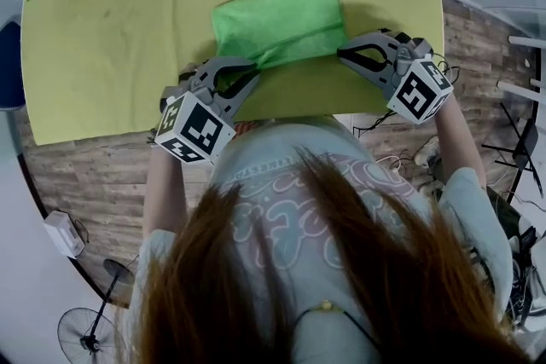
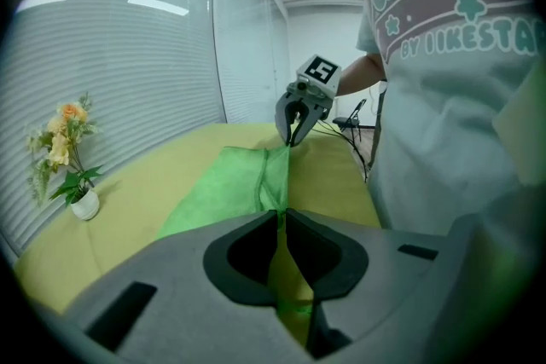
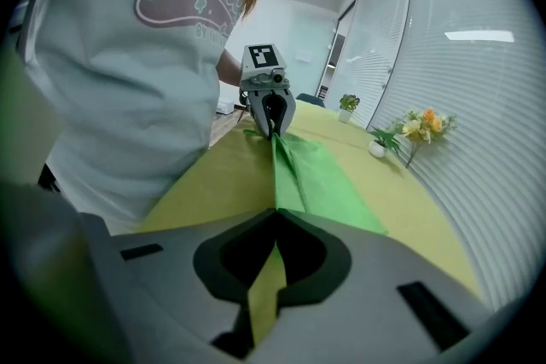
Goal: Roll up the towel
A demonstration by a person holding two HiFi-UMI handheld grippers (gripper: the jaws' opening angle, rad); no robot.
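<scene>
A green towel (image 1: 277, 17) lies folded on the round yellow-green table (image 1: 111, 38), in front of the person. My left gripper (image 1: 254, 66) is shut on the towel's near left corner, and a thin strip of green cloth shows between its closed jaws (image 2: 280, 213). My right gripper (image 1: 341, 52) is shut on the near right corner, the cloth pinched where its jaws (image 3: 275, 214) meet. The near edge runs taut between the two grippers, lifted slightly off the table. Each gripper view shows the other gripper at the far end of that edge: the right gripper (image 2: 294, 130) and the left gripper (image 3: 270, 125).
A small white pot of flowers (image 2: 72, 162) stands at the table's far side by the blinds; another small plant (image 3: 348, 104) stands farther along. The table's near edge is against the person's body. A fan (image 1: 85, 328) stands on the floor at the lower left.
</scene>
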